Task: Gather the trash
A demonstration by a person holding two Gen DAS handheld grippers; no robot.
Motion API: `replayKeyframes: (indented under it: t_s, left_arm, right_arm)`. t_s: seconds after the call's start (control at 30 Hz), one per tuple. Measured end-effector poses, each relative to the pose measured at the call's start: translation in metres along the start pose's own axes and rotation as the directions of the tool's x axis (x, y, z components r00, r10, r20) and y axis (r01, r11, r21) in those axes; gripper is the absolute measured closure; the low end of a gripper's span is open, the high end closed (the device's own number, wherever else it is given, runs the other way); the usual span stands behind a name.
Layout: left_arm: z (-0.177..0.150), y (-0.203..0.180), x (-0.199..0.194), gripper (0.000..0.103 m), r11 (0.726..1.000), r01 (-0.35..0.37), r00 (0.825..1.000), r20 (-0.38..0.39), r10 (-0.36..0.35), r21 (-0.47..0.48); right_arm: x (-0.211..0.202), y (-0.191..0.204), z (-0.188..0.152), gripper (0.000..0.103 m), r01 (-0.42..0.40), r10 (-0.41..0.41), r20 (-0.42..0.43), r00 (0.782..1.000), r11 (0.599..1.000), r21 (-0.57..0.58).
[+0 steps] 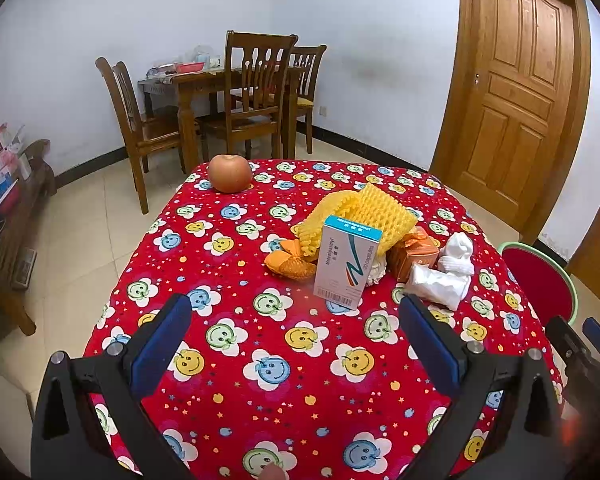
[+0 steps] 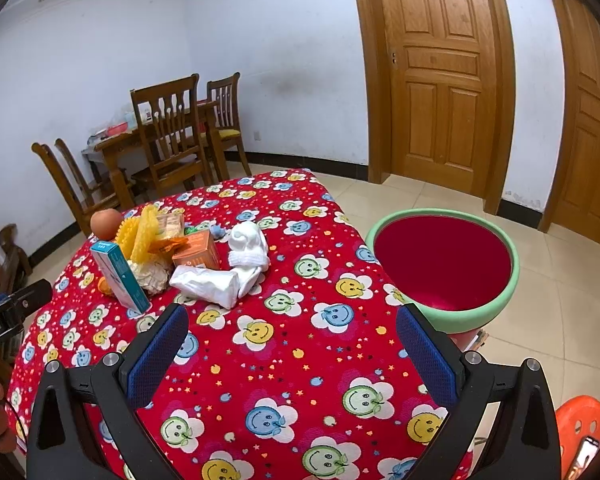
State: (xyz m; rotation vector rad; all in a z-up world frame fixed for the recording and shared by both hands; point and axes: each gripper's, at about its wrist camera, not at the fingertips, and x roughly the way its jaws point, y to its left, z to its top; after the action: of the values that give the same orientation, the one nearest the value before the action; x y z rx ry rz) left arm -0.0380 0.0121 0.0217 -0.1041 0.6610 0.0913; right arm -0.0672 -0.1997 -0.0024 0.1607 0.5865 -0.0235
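A pile of trash lies on the red smiley-flower tablecloth (image 1: 260, 360): an upright medicine box (image 1: 346, 262) (image 2: 118, 276), yellow foam fruit netting (image 1: 364, 212) (image 2: 140, 236), orange peel (image 1: 292, 264), an orange carton (image 1: 414, 254) (image 2: 198, 254), crumpled white tissue and wrappers (image 1: 440, 284) (image 2: 212, 284). A red bin with a green rim (image 2: 444, 264) (image 1: 540, 280) stands at the table's right edge. My left gripper (image 1: 296, 320) is open, short of the medicine box. My right gripper (image 2: 292, 332) is open over the cloth, nothing between its fingers.
An apple (image 1: 230, 173) (image 2: 106, 224) sits at the table's far left corner. Behind stand a wooden dining table with chairs (image 1: 236, 92), a wooden door (image 1: 516, 92), and a shelf with boxes (image 1: 4, 184) at left. An orange stool (image 2: 580, 432) is at lower right.
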Motion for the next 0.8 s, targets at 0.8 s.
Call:
replayKeyframes:
  t_s: [0.8]
  left_arm:
    - [0.0000, -0.0009, 0.0004, 0.001, 1.000, -0.002, 1.000, -0.001, 0.002, 0.001]
  right_arm:
    - [0.0007, -0.0009, -0.0025, 0.000, -0.001, 0.001, -0.003, 1.000, 1.000, 0.004]
